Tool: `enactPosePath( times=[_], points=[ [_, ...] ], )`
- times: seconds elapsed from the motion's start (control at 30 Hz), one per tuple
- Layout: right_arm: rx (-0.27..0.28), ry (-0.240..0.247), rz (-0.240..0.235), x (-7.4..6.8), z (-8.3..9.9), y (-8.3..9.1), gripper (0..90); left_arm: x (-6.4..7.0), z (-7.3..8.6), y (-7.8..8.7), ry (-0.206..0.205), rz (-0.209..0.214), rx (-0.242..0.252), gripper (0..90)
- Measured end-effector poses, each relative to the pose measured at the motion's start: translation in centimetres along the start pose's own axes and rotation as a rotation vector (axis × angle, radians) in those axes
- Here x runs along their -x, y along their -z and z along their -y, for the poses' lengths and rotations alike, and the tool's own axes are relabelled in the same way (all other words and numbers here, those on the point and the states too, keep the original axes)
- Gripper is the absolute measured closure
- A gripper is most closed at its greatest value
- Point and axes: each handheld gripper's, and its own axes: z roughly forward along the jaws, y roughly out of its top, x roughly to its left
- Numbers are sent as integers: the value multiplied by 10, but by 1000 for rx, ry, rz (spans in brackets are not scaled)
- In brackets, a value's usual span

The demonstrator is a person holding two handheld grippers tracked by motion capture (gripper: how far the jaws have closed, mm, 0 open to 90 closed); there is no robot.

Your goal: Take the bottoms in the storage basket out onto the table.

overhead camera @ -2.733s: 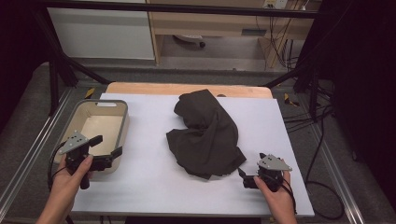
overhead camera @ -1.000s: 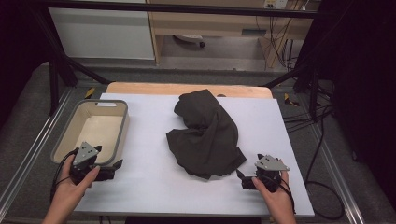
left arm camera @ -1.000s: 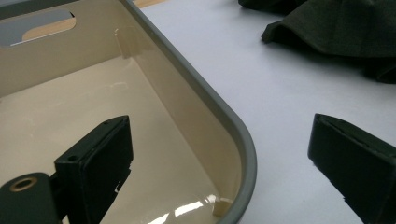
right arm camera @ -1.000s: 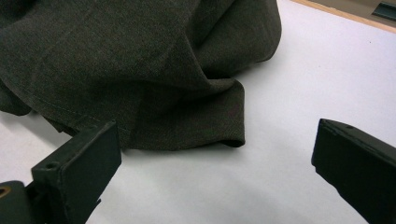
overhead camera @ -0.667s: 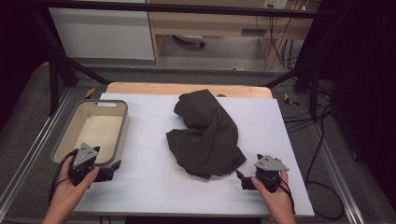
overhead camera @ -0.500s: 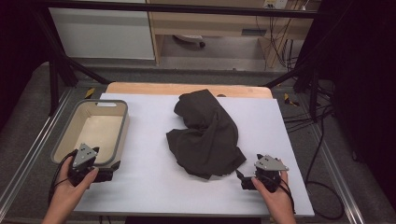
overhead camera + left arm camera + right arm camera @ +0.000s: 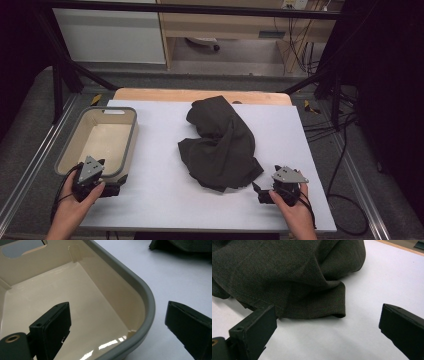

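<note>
At the table's left edge, the beige bin (image 7: pixel 100 142) holds nothing; the left gripper (image 7: pixel 120 337), jaws apart, straddles its near corner rim. The dark cloth (image 7: pixel 220 145) lies crumpled mid-table. The right gripper (image 7: pixel 324 335), jaws apart, faces its near hem across bare white surface.

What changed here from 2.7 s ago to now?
The left tongs drew back toward the person, from over the near edge of the beige bin to its near right corner; jaws open, straddling the rim. The right tongs barely shifted, open beside the near corner of the dark cloth. Nothing was taken hold of or let go. Bin and cloth lie as before.
</note>
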Motion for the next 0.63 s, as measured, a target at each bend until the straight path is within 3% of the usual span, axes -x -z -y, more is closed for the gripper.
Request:
enactPosePath(
  times=[0.17, 0.47, 0.53, 0.63],
  points=[
    [-3, 4, -2, -1, 0, -1, 22, 0, 3, -1, -14, -1, -3, 63],
    [-10, 10, -12, -1, 0, -2, 24, -1, 2, 1, -4, 1, 4, 65],
    [-19, 15, -17, -2, 1, -2, 24, 2, -4, 3, 4, 1, 33, 69],
    [-28, 18, -14, -2, 1, -3, 24, 13, -24, 8, -11, 21, 83, 71]
  ],
)
